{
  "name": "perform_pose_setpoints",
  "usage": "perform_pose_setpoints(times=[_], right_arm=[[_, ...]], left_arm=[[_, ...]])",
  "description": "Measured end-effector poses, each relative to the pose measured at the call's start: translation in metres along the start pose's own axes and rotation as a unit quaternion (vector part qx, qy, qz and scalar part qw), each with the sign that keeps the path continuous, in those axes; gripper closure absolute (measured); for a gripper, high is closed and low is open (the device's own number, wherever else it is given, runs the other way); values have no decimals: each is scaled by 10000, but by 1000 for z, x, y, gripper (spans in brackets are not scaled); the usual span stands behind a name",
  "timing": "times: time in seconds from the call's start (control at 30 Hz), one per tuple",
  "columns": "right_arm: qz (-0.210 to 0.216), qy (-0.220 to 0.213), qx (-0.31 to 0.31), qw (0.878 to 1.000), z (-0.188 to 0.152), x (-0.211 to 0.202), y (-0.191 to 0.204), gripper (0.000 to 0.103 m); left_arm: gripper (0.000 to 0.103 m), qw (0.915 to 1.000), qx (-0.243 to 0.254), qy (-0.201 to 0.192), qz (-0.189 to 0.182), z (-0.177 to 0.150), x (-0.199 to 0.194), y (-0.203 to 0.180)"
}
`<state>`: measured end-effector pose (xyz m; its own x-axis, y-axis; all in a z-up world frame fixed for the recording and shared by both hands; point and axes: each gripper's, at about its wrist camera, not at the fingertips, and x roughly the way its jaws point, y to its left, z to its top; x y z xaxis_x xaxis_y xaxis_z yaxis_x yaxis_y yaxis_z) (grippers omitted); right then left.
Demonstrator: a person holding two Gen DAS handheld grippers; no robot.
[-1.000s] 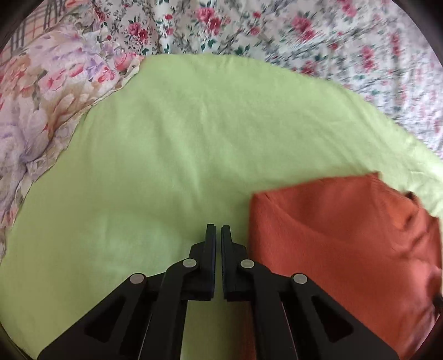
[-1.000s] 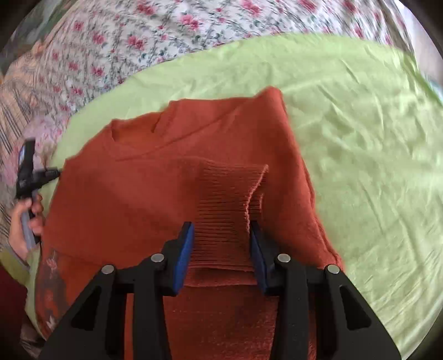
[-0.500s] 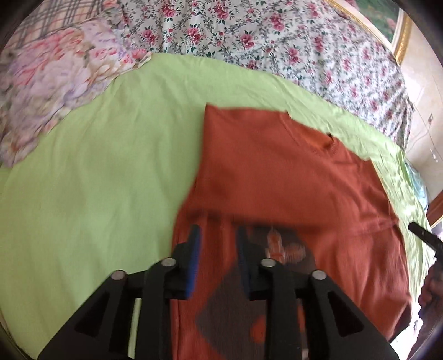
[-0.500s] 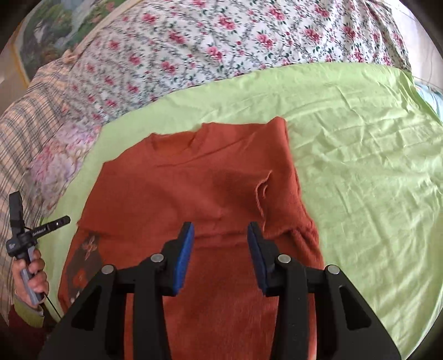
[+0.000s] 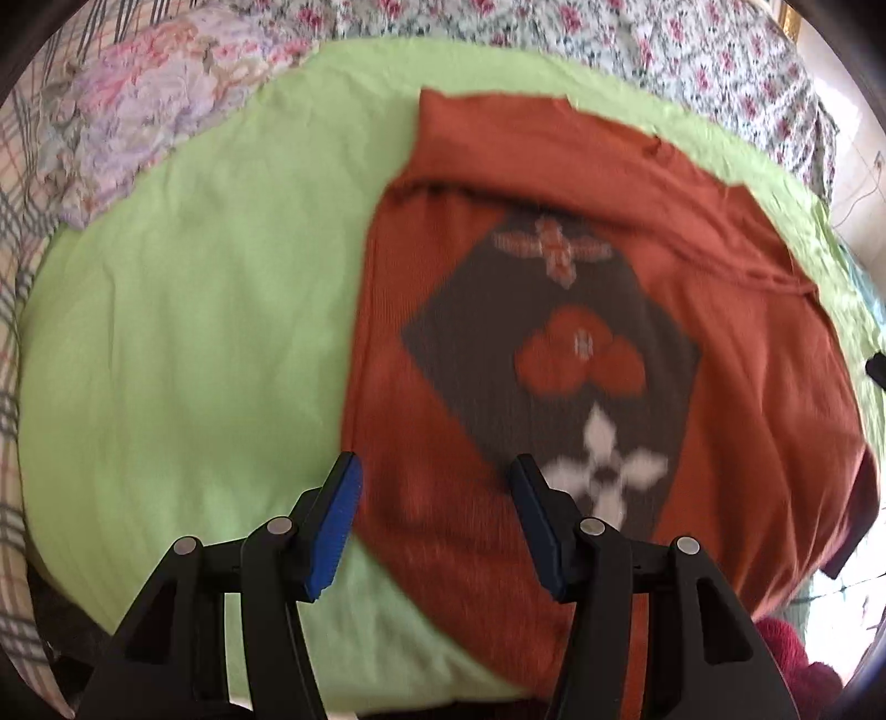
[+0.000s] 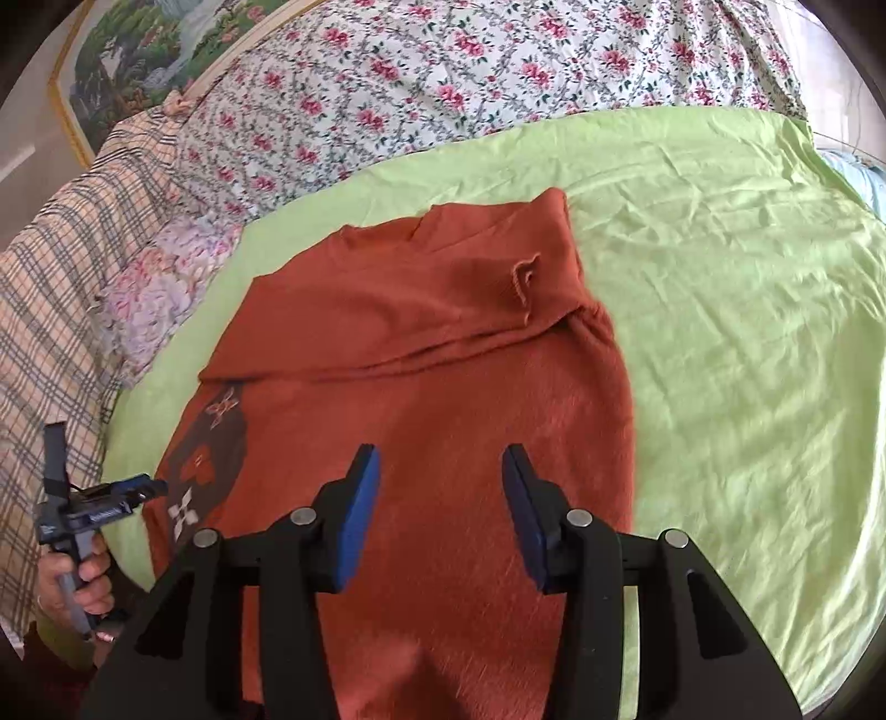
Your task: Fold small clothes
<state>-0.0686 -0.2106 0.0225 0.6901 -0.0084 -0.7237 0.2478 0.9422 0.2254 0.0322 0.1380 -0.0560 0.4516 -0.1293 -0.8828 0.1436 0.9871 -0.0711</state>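
A rust-orange knit sweater (image 5: 736,310) lies flat on a light green sheet (image 5: 183,343); its sleeves are folded across the upper part, and a grey diamond patch (image 5: 559,354) with flower motifs shows on the body. My left gripper (image 5: 434,476) is open and empty above the sweater's lower left edge. In the right wrist view the sweater (image 6: 421,354) fills the middle, with a ribbed cuff (image 6: 523,277) lying on the folded sleeve. My right gripper (image 6: 440,471) is open and empty above the sweater's body. The left gripper (image 6: 141,487) shows at the left edge, held by a hand.
A floral quilt (image 6: 498,72) lies behind the green sheet (image 6: 747,310). A plaid blanket (image 6: 61,266) and a pale flowered pillow (image 6: 160,277) lie at the left. A framed picture (image 6: 144,50) hangs at the back left. A dark red cloth (image 5: 786,659) sits at the lower right.
My right gripper let go of the ribbed cuff and drew back. My left gripper opened from shut and swung from bare sheet to over the sweater's patterned body.
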Motion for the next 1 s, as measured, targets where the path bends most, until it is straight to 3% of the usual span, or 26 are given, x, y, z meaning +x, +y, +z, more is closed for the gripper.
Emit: perform_pose_setpoints(times=[0.13, 0.27, 0.33, 0.47, 0.63, 0.87, 1.0], right_arm=[[107, -93, -124, 9998, -13, -22, 0, 54], [319, -20, -364, 9988, -32, -49, -5, 45], [391, 36, -450, 9982, -44, -58, -8, 43], [595, 250, -419, 9970, -62, -69, -19, 42], [805, 639, -421, 9938, -87, -81, -30, 42], [941, 1313, -265, 9865, -122, -45, -42, 42], [1305, 1318, -80, 9826, -124, -25, -39, 42]], left_arm=[[47, 9996, 109, 193, -160, -32, -10, 8], [47, 9990, 135, 239, -360, -61, -23, 34], [47, 9977, -44, 266, -616, -65, -26, 45], [41, 9879, -251, 281, -1507, -61, -29, 45], [32, 9900, 219, 374, -1342, -71, -20, 21], [29, 9827, 751, 363, -1651, -89, -19, 11], [29, 9786, 724, 406, -1881, -87, -16, 12]])
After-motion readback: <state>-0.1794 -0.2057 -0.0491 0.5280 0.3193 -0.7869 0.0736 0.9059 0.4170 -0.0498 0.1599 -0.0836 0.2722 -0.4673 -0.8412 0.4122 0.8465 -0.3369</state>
